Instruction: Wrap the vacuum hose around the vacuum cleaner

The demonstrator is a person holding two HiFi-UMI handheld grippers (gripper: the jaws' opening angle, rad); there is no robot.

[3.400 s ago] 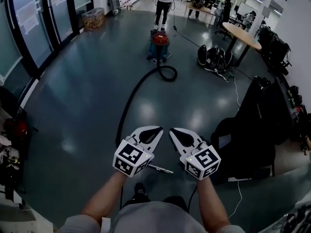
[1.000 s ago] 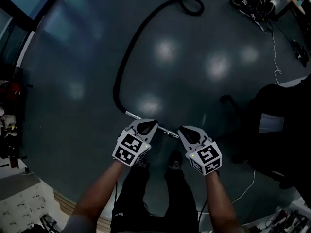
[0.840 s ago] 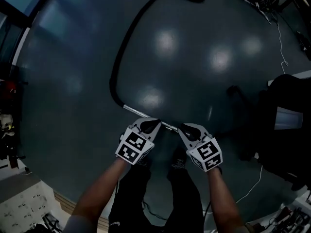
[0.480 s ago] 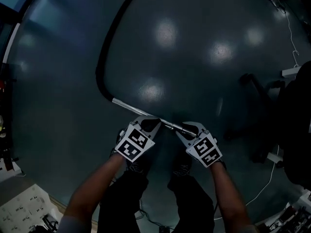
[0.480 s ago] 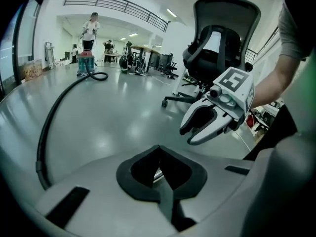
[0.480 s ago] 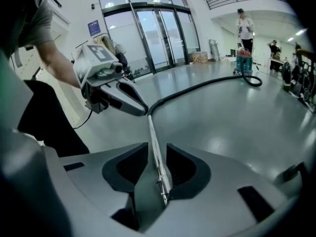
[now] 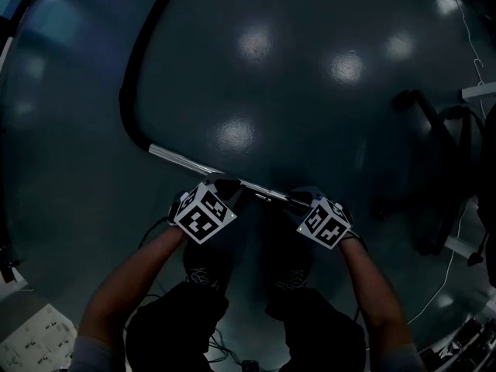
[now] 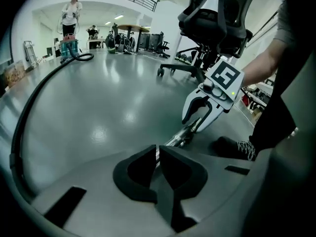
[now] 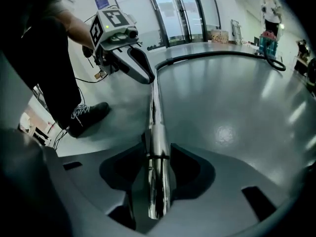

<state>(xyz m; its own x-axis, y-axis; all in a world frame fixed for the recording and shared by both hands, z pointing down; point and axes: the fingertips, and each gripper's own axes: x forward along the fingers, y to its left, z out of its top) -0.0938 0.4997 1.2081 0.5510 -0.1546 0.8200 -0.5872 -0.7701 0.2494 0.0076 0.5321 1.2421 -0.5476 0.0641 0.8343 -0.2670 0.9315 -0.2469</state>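
A chrome vacuum wand point(image 7: 186, 161) lies on the floor, joined at its left end to the black hose point(image 7: 132, 68), which curves away to the top. My left gripper point(image 7: 225, 183) is low over the wand's middle, jaws shut point(image 8: 158, 149), with the tube point(image 8: 180, 137) just beyond its tips. My right gripper point(image 7: 298, 200) straddles the wand's free end. Its jaws have just been opening, and the tube point(image 9: 154, 112) lies between the fingers point(image 9: 157, 147). The vacuum cleaner point(image 8: 69, 48) stands far off at the hose's other end.
A person point(image 8: 71, 9) stands behind the vacuum cleaner. A black office chair point(image 8: 212, 19) is to my right, its base point(image 7: 434, 130) on the floor. My shoes point(image 9: 86, 115) are close behind the wand. A thin cable point(image 7: 465, 231) trails at the right.
Both grippers have dropped to the floor and onto the wand. The right jaws, shut before, now stand apart round the wand's end. The head view has tilted further down.
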